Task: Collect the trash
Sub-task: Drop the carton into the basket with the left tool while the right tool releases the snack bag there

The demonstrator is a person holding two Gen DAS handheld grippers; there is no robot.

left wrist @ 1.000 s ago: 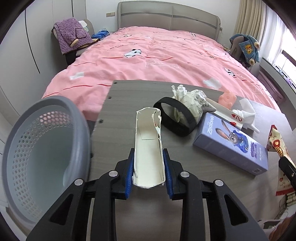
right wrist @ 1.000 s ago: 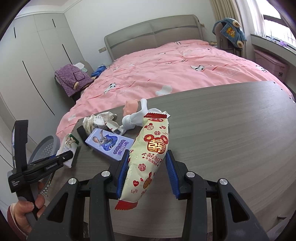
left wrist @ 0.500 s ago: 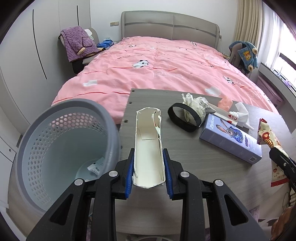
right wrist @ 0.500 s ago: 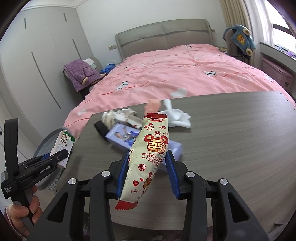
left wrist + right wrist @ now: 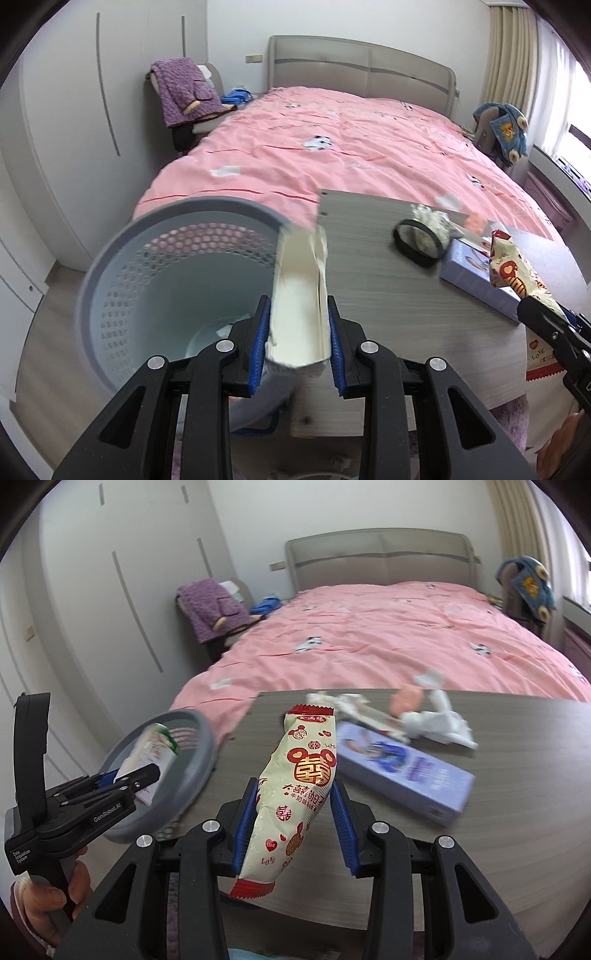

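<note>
My left gripper point(image 5: 297, 349) is shut on a flattened white carton point(image 5: 299, 295), held over the near rim of the grey perforated bin point(image 5: 110, 266) beside the table's left end. In the right wrist view that gripper point(image 5: 147, 775) and the carton point(image 5: 153, 749) hang above the bin point(image 5: 199, 753). My right gripper point(image 5: 291, 819) is shut on a cream and red snack wrapper point(image 5: 299, 786), above the table's left front part; the wrapper point(image 5: 517, 273) also shows at the right of the left wrist view.
On the grey wooden table point(image 5: 498, 812) lie a lilac cartoon box point(image 5: 402, 768), crumpled white paper point(image 5: 439, 723), a pink object point(image 5: 404, 699) and a black ring point(image 5: 419, 243). Some paper lies at the bin's bottom. A pink bed point(image 5: 351, 155) stands behind; a hand point(image 5: 48, 890) holds the left gripper.
Both grippers have moved left with their loads. The carton went from over the table to over the bin's rim; the wrapper moved toward the table's left end.
</note>
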